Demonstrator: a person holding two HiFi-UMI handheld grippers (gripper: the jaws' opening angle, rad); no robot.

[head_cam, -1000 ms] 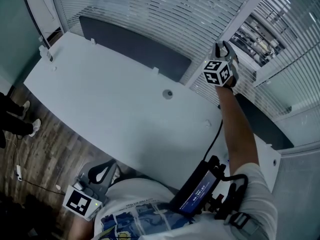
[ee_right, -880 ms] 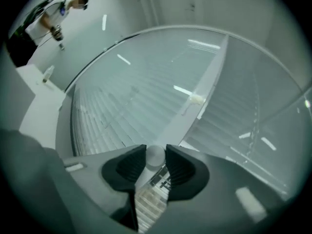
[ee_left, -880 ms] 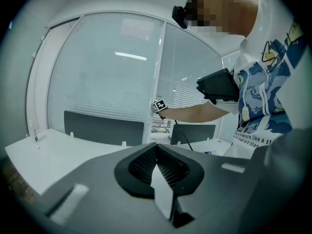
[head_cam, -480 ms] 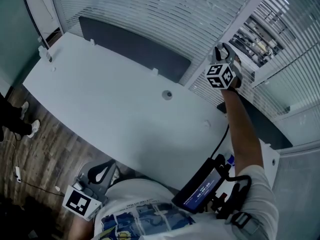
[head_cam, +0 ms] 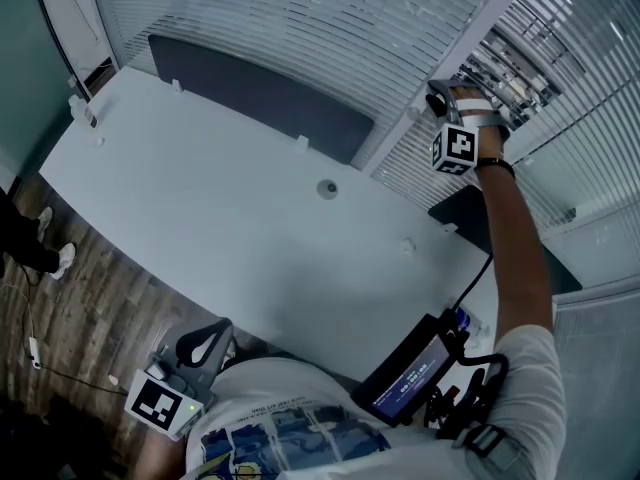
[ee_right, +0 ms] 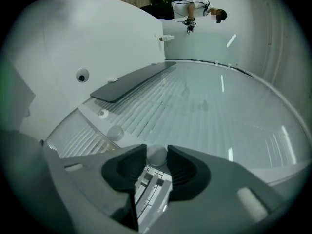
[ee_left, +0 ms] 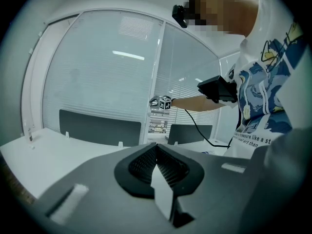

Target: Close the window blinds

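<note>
The blinds (head_cam: 300, 28) hang between the panes of a glazed wall behind the desk. Their slats (ee_right: 195, 111) lie nearly flat in the big pane, while a narrower pane (head_cam: 510, 68) lets the outside show through. My right gripper (head_cam: 440, 93) is raised to the white window post. Its jaws (ee_right: 157, 149) have opened slightly in the last second and sit on both sides of a small round blinds knob (ee_right: 157, 156), touching it. My left gripper (head_cam: 205, 346) hangs low by the person's hip, shut (ee_left: 157, 147) with nothing in it.
A long white desk (head_cam: 200, 198) with a cable grommet (head_cam: 327, 188) stands below the window. Dark partition panels (head_cam: 260, 93) line its far edge. Two more round knobs (ee_right: 115, 132) sit on the window frame. Someone's shoes (head_cam: 40, 238) show on the wooden floor at left.
The right hand has shifted slightly up and to the right along the post and rolled, so its marker cube shows another face. The left gripper has stayed put.
</note>
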